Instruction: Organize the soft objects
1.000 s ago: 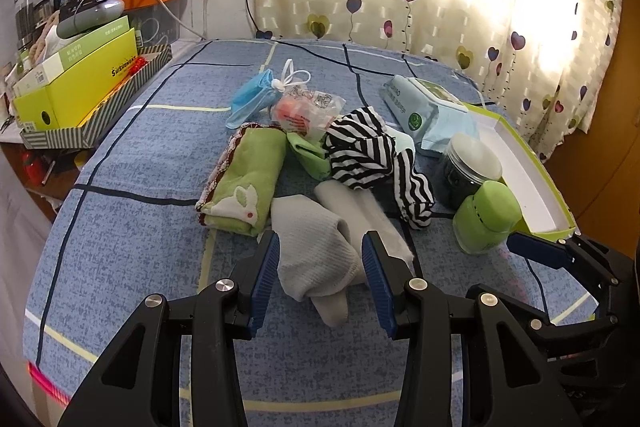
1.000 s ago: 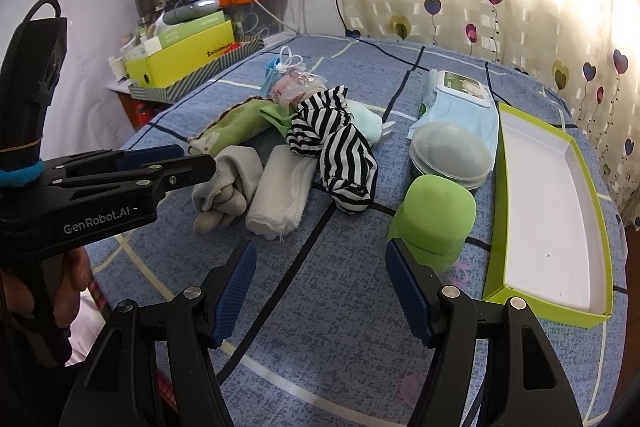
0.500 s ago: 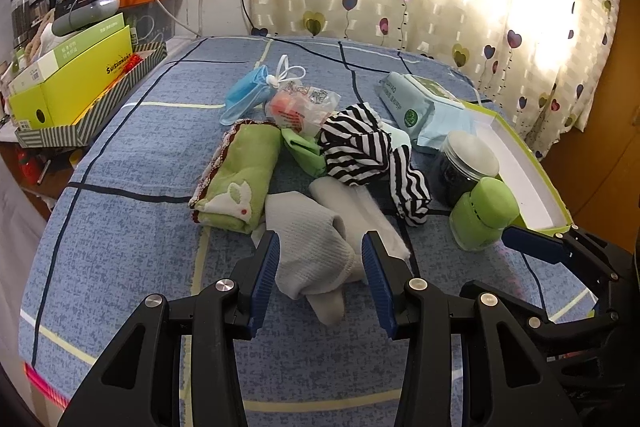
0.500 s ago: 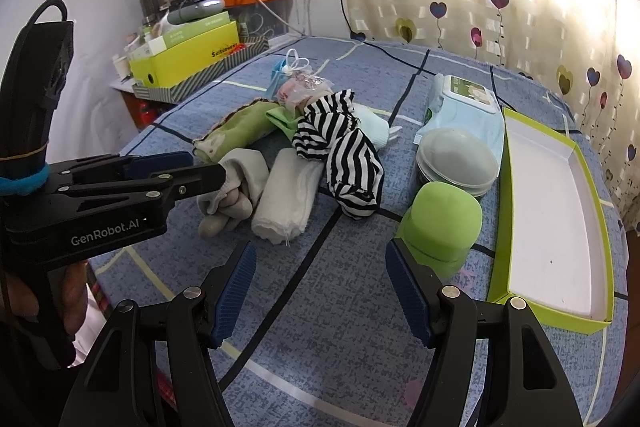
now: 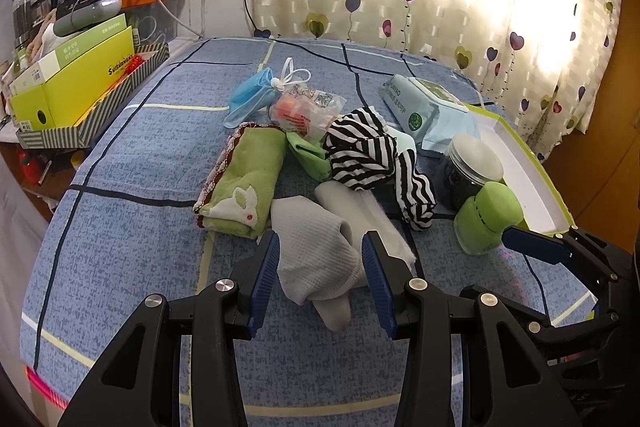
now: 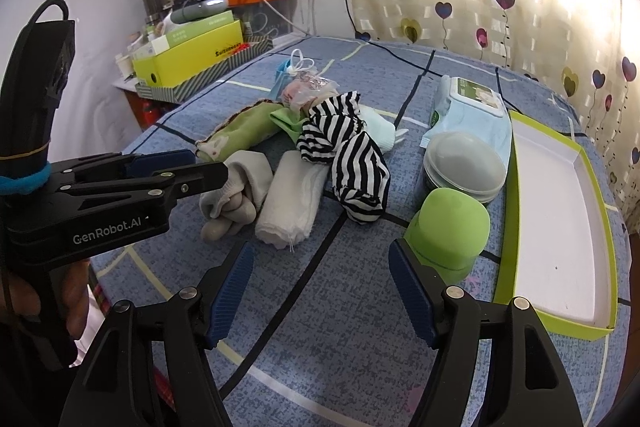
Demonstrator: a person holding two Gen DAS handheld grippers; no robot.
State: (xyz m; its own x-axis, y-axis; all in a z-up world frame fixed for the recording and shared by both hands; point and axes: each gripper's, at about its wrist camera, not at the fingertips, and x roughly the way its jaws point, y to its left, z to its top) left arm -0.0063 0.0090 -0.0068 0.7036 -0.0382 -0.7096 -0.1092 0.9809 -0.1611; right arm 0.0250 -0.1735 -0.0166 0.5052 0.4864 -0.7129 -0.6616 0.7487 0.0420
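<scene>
Soft things lie in a pile on the blue bed cover: a grey sock bundle (image 5: 316,259) (image 6: 234,193), a white folded cloth (image 5: 360,211) (image 6: 294,205), a striped black-and-white cloth (image 5: 370,157) (image 6: 346,155), and a green rabbit towel (image 5: 244,179) (image 6: 240,129). My left gripper (image 5: 318,275) is open, its blue pads on either side of the grey sock bundle, apart from it. My right gripper (image 6: 320,287) is open and empty over the bed cover, in front of the pile. The left gripper's fingers also show in the right wrist view (image 6: 188,175).
A green-edged white tray (image 6: 556,219) lies at the right. A green container (image 6: 450,231) and a lidded jar (image 6: 464,165) stand beside it. A wipes pack (image 6: 472,107), blue mask (image 5: 250,99) and plastic bag (image 5: 308,111) lie behind. Yellow-green boxes (image 5: 72,83) stand at the left.
The left gripper has crept forward a little, so the grey sock bundle sits deeper between its pads. The right gripper has barely shifted. Nothing was taken hold of.
</scene>
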